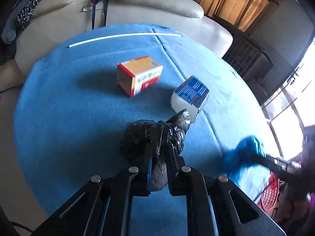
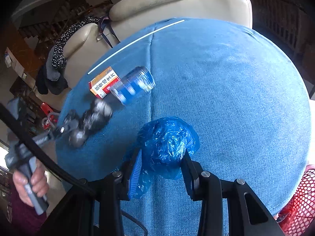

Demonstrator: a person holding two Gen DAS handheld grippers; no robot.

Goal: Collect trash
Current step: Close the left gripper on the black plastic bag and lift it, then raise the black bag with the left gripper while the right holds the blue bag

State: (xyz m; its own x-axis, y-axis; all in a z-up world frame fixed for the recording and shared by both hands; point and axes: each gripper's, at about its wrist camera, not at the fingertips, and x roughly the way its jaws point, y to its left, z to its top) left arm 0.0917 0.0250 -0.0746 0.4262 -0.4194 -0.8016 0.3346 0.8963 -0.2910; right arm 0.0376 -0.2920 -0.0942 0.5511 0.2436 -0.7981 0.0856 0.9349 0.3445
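Blue cloth covers a round counter (image 1: pixel 78 118) that fills both views, with a cream leather sofa (image 1: pixel 157 5) behind its far edge. A thin white strip (image 1: pixel 124 36) lies on the cloth near that far edge.

Toward the middle of the counter sit two small cardboard boxes, just beside each other: an orange and red box (image 1: pixel 138 75) on the left and a blue and white box (image 1: pixel 190 96) on the right. Both look like trash not yet collected. At the right edge of the counter, part of a red mesh basket (image 2: pixel 297 200) shows below the cloth; it may be the bin, though that is only a guess.

Nearer the viewer, each gripper has a piece of crumpled plastic. The left gripper (image 1: pixel 159 157) is closed on a black plastic bag (image 1: pixel 153 137), scrunched into a wad between its fingers; the far tip of the wad lies against the near corner of the blue and white box. The right gripper (image 2: pixel 162 161) is clamped around a blue plastic bag (image 2: pixel 167 143), also balled up, on the near right part of the counter. Whether either wad is off the cloth cannot be told.

The step in hand seems to be gathering: both bags are gripped and need carrying to a bin. That calls for keeping both grips firm, since thin plastic slips, then returning for the two boxes.
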